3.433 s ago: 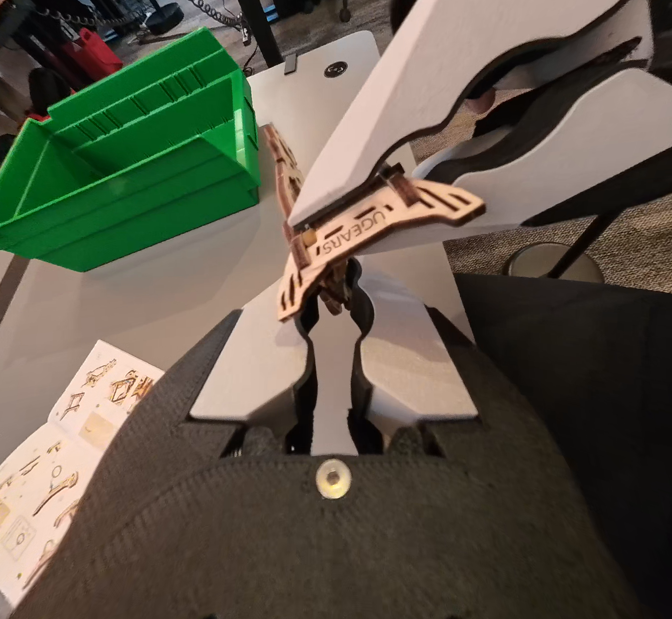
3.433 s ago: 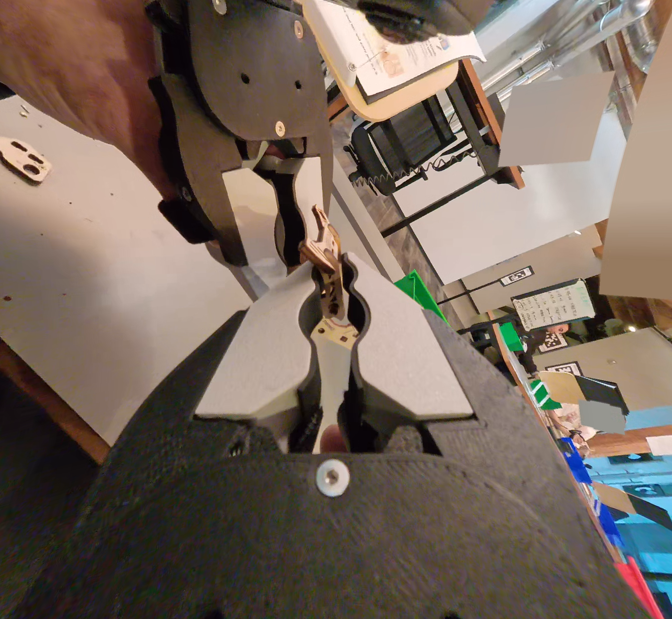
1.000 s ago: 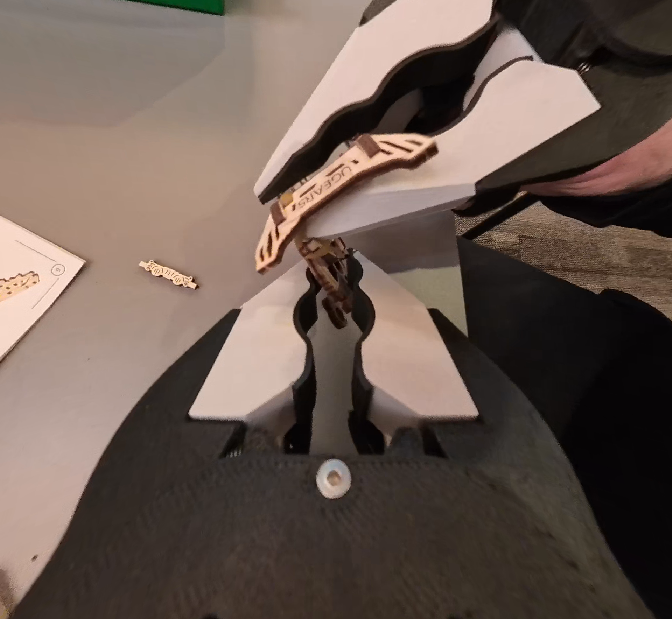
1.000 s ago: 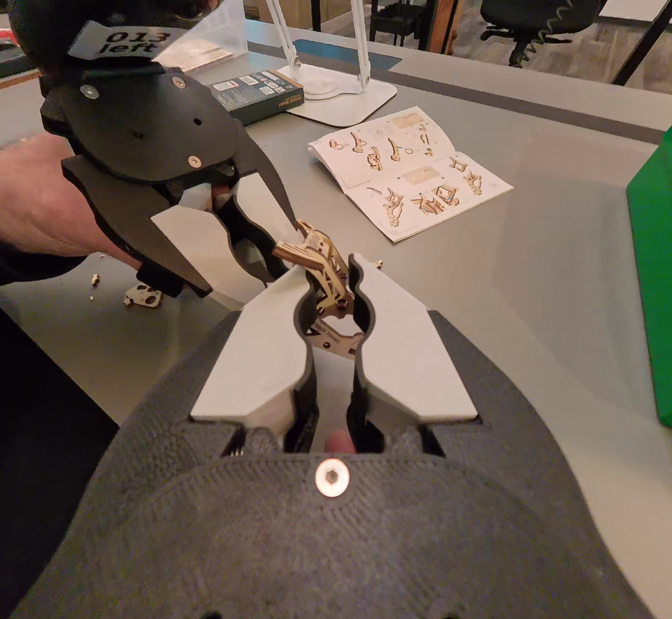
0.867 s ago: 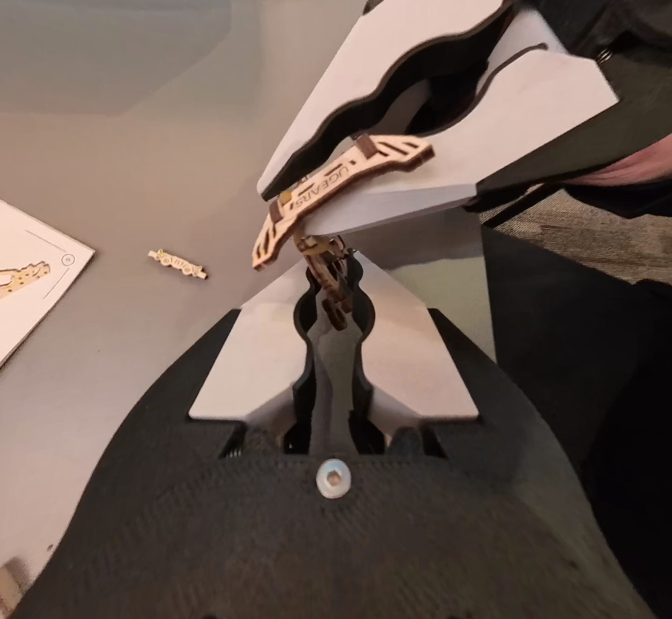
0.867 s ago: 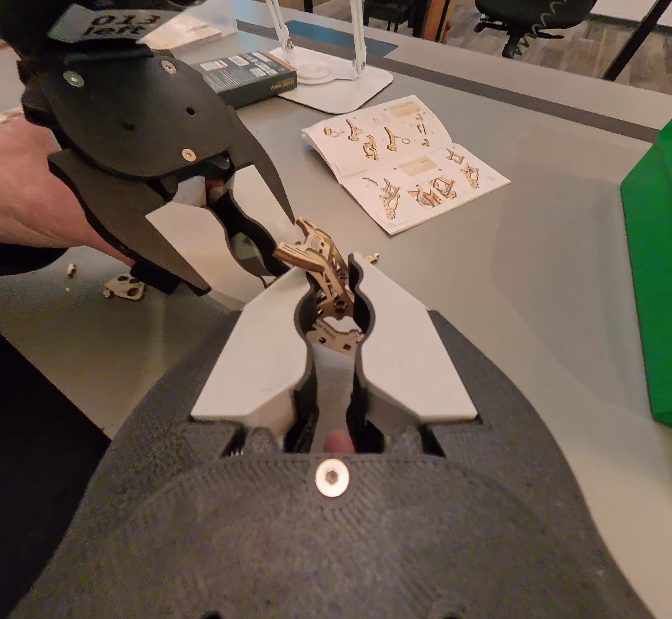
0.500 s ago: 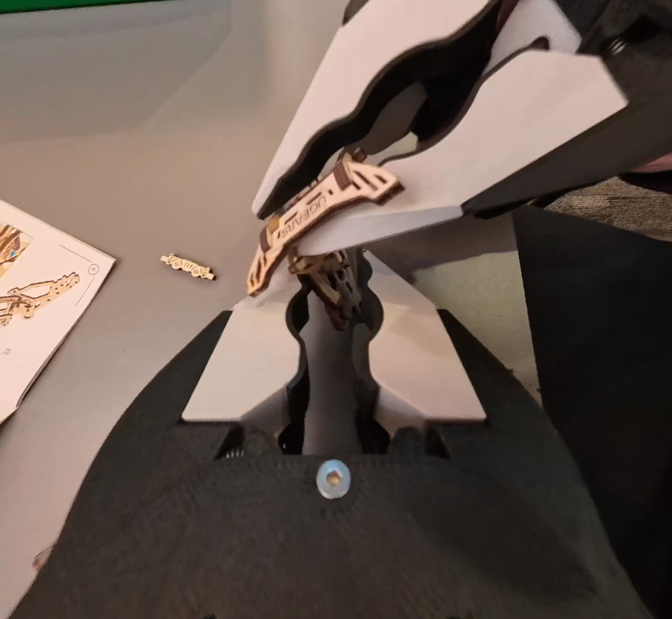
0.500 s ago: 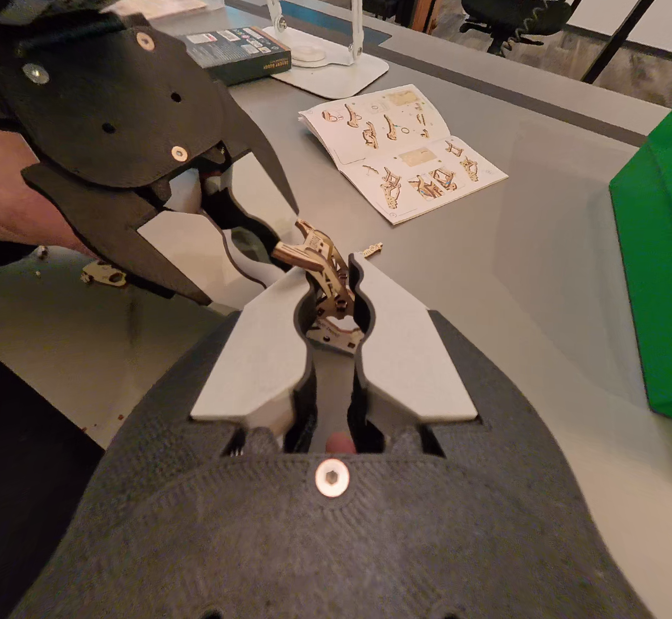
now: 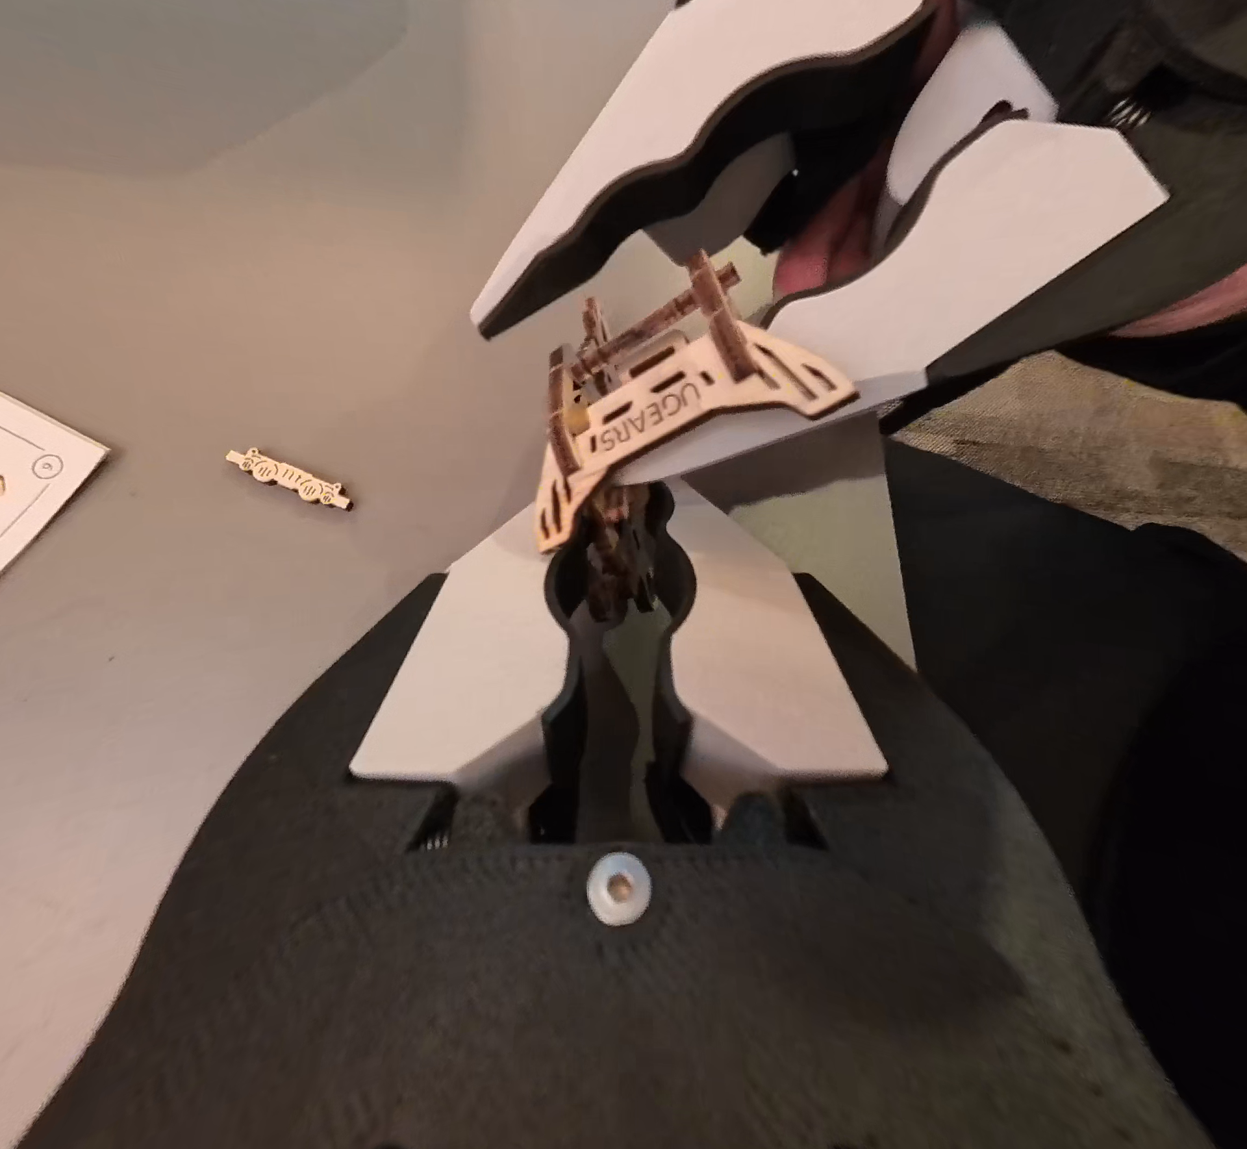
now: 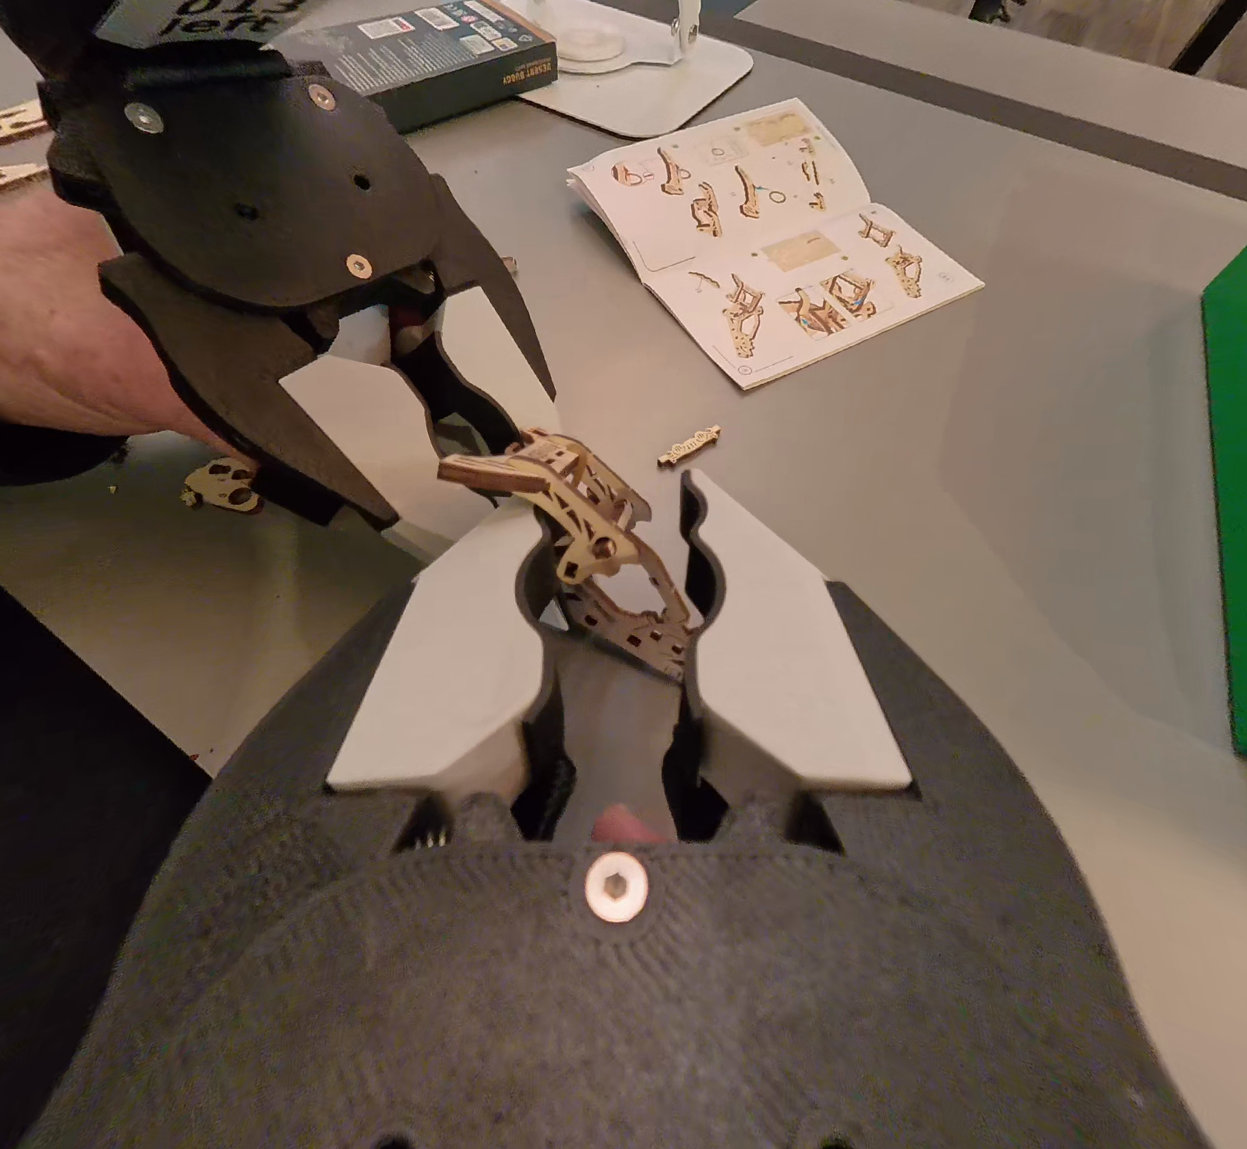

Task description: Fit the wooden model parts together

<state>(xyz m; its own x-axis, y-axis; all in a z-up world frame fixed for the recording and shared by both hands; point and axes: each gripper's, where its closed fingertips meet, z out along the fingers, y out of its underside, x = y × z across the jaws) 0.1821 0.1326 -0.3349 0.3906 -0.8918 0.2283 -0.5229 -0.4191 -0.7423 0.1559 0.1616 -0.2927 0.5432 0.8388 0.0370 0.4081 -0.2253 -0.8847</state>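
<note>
The wooden model (image 9: 675, 401), a small laser-cut frame of light plywood, hangs between both grippers above the grey table (image 9: 202, 239). My left gripper (image 9: 607, 502) is shut on the model's dark lower end. My right gripper (image 10: 607, 496) is open, and the model (image 10: 594, 536) lies loose in the gap, with its lower edge against the right-hand finger. In the left wrist view the right gripper (image 9: 553, 398) comes in from the upper right with its jaws apart. In the right wrist view the left gripper (image 10: 499, 452) grips the model's far end.
A small loose wooden piece (image 10: 688, 445) lies on the table past the grippers. An open instruction booklet (image 10: 776, 239), a black box (image 10: 432, 57) and a white stand base (image 10: 641, 77) lie farther back. A green bin (image 10: 1228, 509) is at the right. Another wooden part (image 10: 223, 485) lies under the left gripper. The tips of one gripper are about 5 centimetres away from the tips of the other.
My right gripper has opened and let go of the model. The model now hangs from the left gripper and has tilted. Both grippers came down close over the table.
</note>
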